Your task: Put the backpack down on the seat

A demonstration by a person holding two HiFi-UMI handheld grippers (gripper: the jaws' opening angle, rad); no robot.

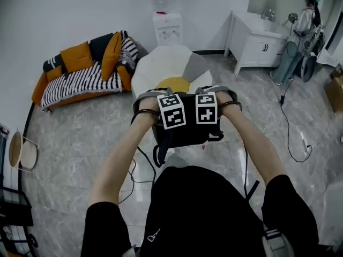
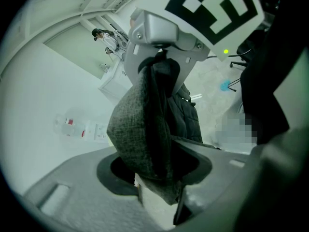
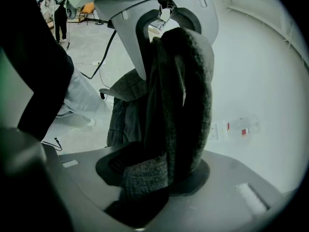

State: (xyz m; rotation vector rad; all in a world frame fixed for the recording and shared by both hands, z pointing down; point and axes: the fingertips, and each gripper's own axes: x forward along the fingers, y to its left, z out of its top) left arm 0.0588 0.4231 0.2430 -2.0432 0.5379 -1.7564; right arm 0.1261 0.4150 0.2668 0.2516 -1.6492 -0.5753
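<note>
I hold the backpack (image 1: 185,130) in the air at the middle of the frame, just in front of the round seat (image 1: 166,68) and not yet on it. My left gripper (image 2: 157,192) has its fingers (image 2: 153,200) clenched on one grey shoulder strap (image 2: 140,129), and my right gripper (image 3: 145,197) is clenched on the second strap (image 3: 186,95). I judge the bag soft and sagging, not fragile and probably not heavy; it will slump when it lands. The padded straps are thick and rough, so they are the good place to hold it. I count one backpack, two straps, one seat, one sofa (image 1: 80,74) at upper left, and one white cabinet (image 1: 254,39) at upper right
</note>
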